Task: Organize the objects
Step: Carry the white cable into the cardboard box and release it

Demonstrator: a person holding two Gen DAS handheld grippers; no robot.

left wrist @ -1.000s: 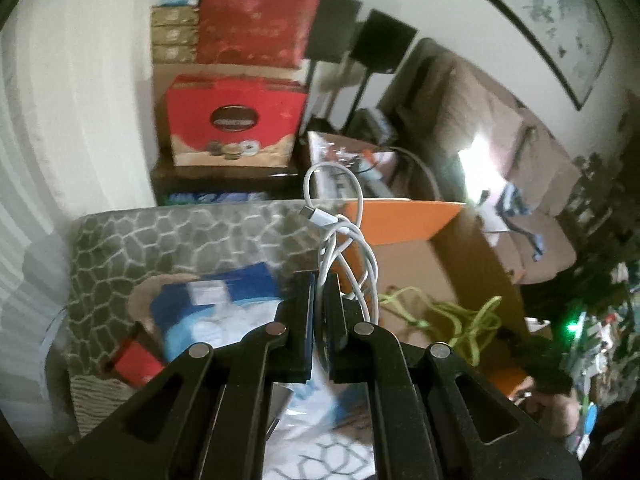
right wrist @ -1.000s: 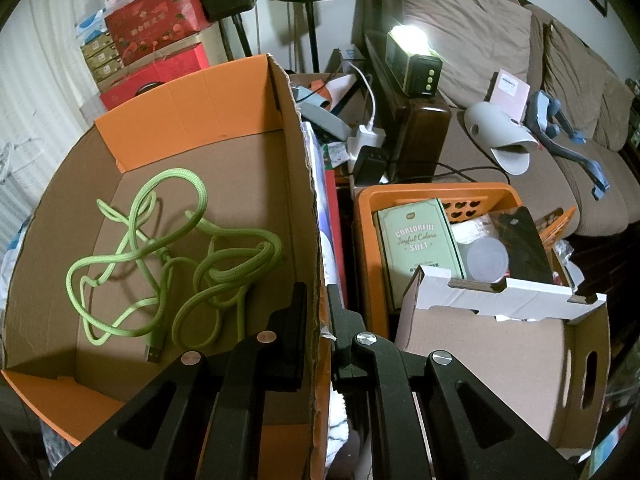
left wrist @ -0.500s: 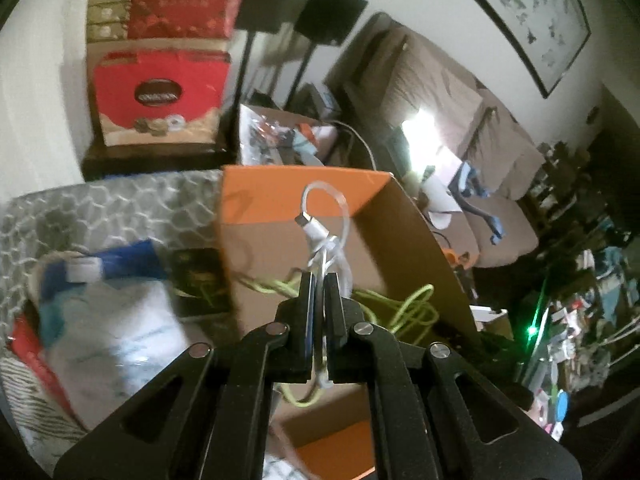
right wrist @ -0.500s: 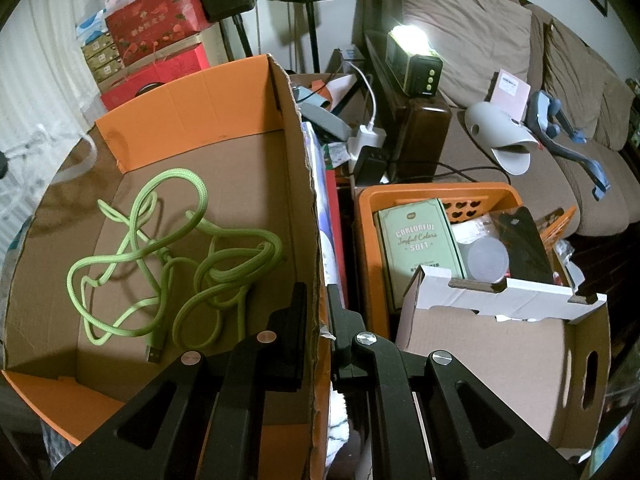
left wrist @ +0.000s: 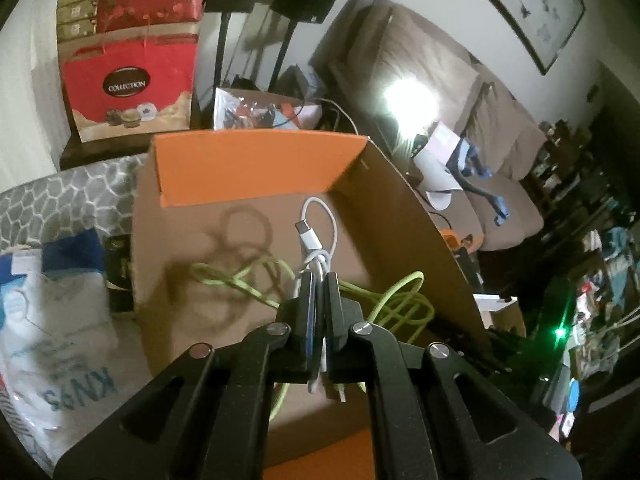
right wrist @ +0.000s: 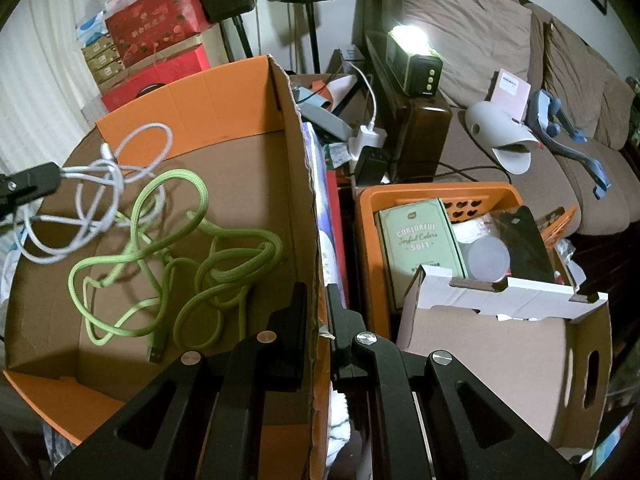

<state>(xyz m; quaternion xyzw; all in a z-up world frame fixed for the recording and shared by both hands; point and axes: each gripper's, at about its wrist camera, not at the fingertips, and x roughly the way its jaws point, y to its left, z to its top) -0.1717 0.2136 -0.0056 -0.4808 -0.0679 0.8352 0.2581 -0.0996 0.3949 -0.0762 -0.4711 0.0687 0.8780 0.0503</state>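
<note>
A: Start close in. What is the left claw [left wrist: 318, 280] doing?

B: It is clamped tight on a bundle of white cable [left wrist: 316, 236], plug end sticking up just past the tips. In the right wrist view the same claw comes in from the left edge, with the white loops [right wrist: 100, 184] hanging over the open cardboard box [right wrist: 240, 184].

A: That's new. A second ago it was over the patterned cushion [left wrist: 68, 192] and the bag at lower left, wasn't it?

B: Yes. It has swung across, and now the box fills the middle of the left wrist view, with the cable's shadow on the cardboard floor. So the carry looks nearly finished; I'd judge the release into the box comes next.

A: And the right claw [right wrist: 317, 292]?

B: Unmoved. It is pinched narrow on the box's right wall [right wrist: 308, 200], one finger inside and one outside, seemingly steadying it.

A: What is already inside?

B: A green cord [right wrist: 176, 248] sprawled on the bottom, below the white loops. Whether they touch, I can't tell.

A: Further off?

B: An orange crate [right wrist: 440, 194] beside the box at centre right, a sofa [right wrist: 480, 40] across the upper right.
</note>
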